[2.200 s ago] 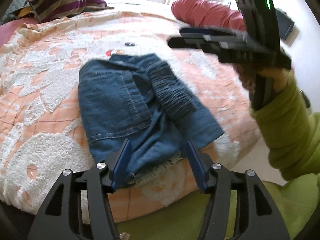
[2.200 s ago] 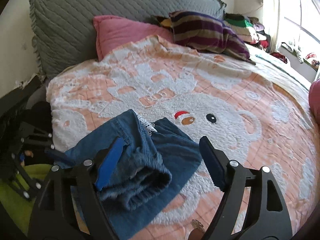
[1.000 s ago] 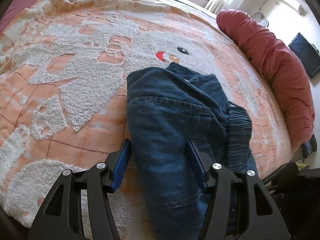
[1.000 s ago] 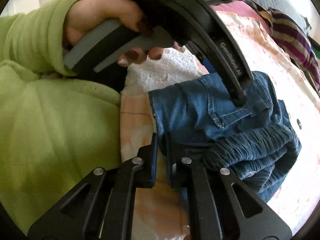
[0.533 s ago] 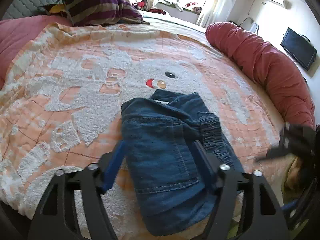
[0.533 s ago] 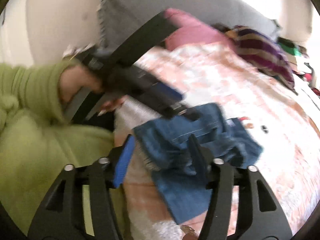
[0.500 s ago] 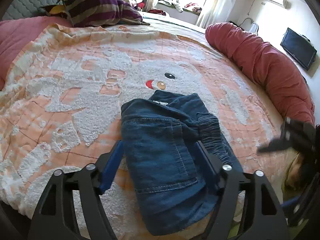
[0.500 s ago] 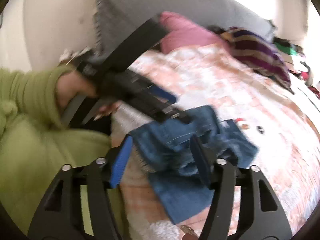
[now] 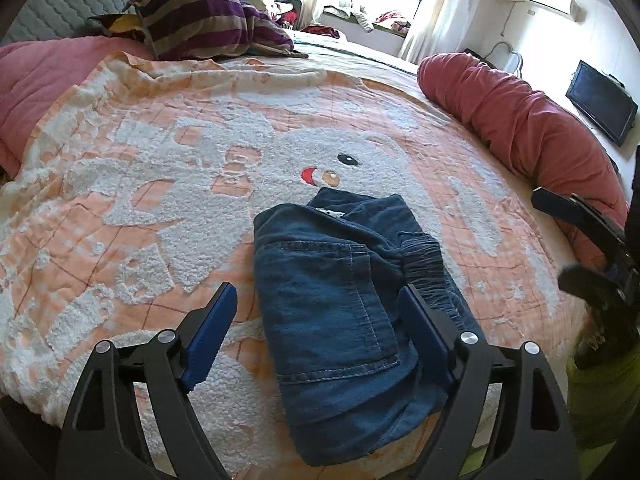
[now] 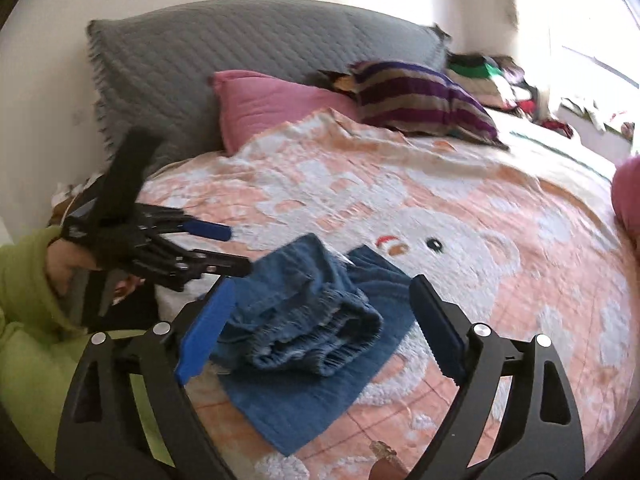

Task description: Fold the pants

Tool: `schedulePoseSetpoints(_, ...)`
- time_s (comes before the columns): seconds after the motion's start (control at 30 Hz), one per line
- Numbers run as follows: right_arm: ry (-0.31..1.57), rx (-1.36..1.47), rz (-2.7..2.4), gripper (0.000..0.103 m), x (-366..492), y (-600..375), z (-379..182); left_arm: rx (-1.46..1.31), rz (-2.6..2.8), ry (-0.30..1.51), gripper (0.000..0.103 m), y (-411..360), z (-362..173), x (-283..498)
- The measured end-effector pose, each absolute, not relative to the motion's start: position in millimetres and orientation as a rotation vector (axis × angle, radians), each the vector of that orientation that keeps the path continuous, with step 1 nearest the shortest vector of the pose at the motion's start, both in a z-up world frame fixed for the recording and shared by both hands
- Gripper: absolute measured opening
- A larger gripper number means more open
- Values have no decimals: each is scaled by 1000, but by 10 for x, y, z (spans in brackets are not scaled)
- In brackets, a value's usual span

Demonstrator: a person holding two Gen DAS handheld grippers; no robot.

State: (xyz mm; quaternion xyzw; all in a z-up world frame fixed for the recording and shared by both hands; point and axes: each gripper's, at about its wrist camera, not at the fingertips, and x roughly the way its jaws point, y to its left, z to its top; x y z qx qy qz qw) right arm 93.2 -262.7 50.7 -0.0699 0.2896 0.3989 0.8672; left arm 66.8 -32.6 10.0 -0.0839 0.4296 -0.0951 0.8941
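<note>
The folded blue denim pants (image 9: 352, 312) lie in a compact bundle on the orange and white bear blanket (image 9: 140, 184), near the bed's front edge. They also show in the right wrist view (image 10: 316, 320). My left gripper (image 9: 320, 340) is open and empty, held just above the near end of the pants. My right gripper (image 10: 320, 328) is open and empty, above the pants' waistband side. In the left wrist view the right gripper (image 9: 584, 240) shows at the right edge. In the right wrist view the left gripper (image 10: 224, 248) shows at the left, open.
A red bolster (image 9: 520, 120) lies along the bed's right side. A striped pillow (image 9: 200, 24), a pink pillow (image 10: 272, 100) and a grey quilted headboard cushion (image 10: 240, 52) are at the far end. A TV (image 9: 600, 104) hangs on the right wall.
My right gripper has let go of the pants, opened and pulled back. My left gripper has drawn back and up from the bundle. The pants lie still.
</note>
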Motion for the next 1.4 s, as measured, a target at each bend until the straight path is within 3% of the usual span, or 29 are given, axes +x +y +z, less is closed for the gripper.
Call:
schedulePoseSetpoints(0.57, 862, -64, 700, 82, 1392, -2695, -148, -209, -178, 960, 82, -257, -170, 763)
schedulePoseSetpoints(1.0, 1022, 42, 718, 62, 1591, -2637, -510, -270, -203, 1031, 82, -251, -463, 883)
schedulePoseSetpoints(1.23, 1054, 81, 751, 61, 1690, -2532, -653, -280, -219, 1047, 82, -294, -553, 963)
schedulePoseSetpoints(1.3, 1047, 74, 753, 61, 1698, -2500, -677, -282, -226, 1044, 76, -317, -564, 988)
schedulePoseSetpoints(1.33, 1042, 68, 752, 61, 1690, -2485, -682, -287, -232, 1045, 67, -328, -577, 1011)
schedulePoseSetpoints(1.37, 1031, 64, 756, 60, 1680, -2478, -674, -292, -238, 1049, 65, -344, -588, 1031)
schedulePoseSetpoints(1.4, 1022, 66, 774, 50, 1664, -2473, -661, -288, -239, 1048, 60, -366, -586, 1045)
